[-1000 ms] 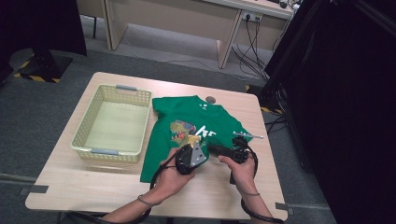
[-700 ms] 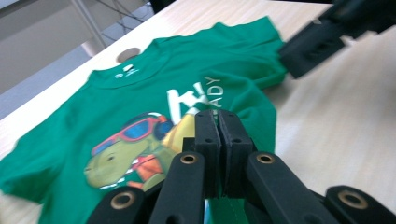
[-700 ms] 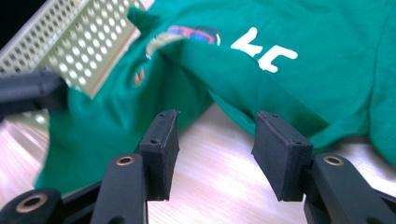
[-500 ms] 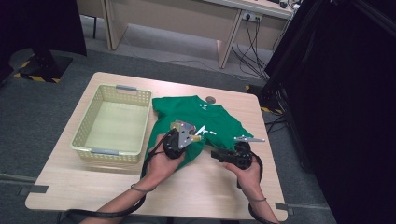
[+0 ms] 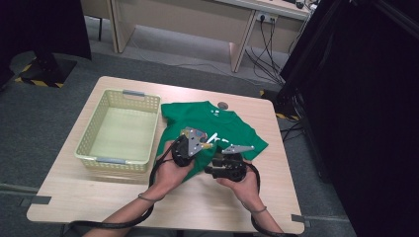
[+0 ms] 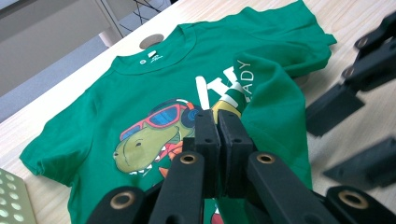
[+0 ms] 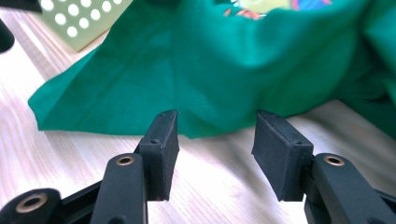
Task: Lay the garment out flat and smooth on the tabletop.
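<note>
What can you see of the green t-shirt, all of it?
The green t-shirt looks like soft knit cotton and lies front up on the wooden table, right of the basket. It has a ribbed collar with a white neck label, short sleeves, and a cartoon dinosaur print with sunglasses, headphones and white lettering. The left gripper is shut on a pinched fold of its near part, folding it over. The right gripper is open just short of the hem.

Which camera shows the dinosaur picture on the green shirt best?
The left gripper view: the dinosaur picture shows close up, sunglasses and teeth clear. The high view shows the whole green shirt, its print mostly behind the grippers. The right gripper view catches a sliver of print at its top edge.
</note>
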A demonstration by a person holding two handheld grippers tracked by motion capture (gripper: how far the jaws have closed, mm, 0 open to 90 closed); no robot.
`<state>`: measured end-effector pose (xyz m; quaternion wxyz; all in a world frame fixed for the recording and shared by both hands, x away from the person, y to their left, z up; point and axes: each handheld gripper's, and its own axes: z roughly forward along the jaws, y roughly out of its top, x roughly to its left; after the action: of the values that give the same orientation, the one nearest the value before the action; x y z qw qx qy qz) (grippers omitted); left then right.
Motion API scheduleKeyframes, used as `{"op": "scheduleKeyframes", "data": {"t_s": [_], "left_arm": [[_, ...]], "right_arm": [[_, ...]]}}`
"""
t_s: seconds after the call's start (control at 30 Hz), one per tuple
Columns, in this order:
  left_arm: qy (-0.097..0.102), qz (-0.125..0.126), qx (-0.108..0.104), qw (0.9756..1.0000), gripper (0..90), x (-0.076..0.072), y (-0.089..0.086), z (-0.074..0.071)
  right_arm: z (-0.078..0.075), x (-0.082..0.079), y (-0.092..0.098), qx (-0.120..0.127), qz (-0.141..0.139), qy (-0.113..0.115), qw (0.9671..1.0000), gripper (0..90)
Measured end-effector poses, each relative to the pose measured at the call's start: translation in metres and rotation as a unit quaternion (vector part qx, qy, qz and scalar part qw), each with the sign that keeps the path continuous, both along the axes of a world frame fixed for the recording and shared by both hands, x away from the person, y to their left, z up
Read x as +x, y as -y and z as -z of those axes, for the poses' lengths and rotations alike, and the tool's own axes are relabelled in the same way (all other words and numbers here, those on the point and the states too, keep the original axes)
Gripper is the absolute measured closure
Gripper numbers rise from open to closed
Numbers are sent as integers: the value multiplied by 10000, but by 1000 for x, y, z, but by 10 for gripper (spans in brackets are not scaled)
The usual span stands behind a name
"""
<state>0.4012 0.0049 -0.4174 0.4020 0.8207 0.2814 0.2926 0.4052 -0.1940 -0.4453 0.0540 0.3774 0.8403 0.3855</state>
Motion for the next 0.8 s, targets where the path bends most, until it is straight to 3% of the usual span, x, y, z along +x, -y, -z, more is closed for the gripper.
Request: {"op": "scheduleKeyframes", "data": {"t_s": [0.43, 0.63, 0.8], "left_arm": [[-4, -14, 46, 10000, 864, -1, -3, 1], [-5, -15, 32, 10000, 863, -2, -4, 2], [-8, -11, 17, 10000, 863, -1, -5, 2]], "right_arm": [[11, 3, -16, -233, 48, 34, 9997, 502], [14, 4, -18, -256, 214, 2, 9994, 719], [15, 6, -17, -158, 229, -67, 9996, 799]]}}
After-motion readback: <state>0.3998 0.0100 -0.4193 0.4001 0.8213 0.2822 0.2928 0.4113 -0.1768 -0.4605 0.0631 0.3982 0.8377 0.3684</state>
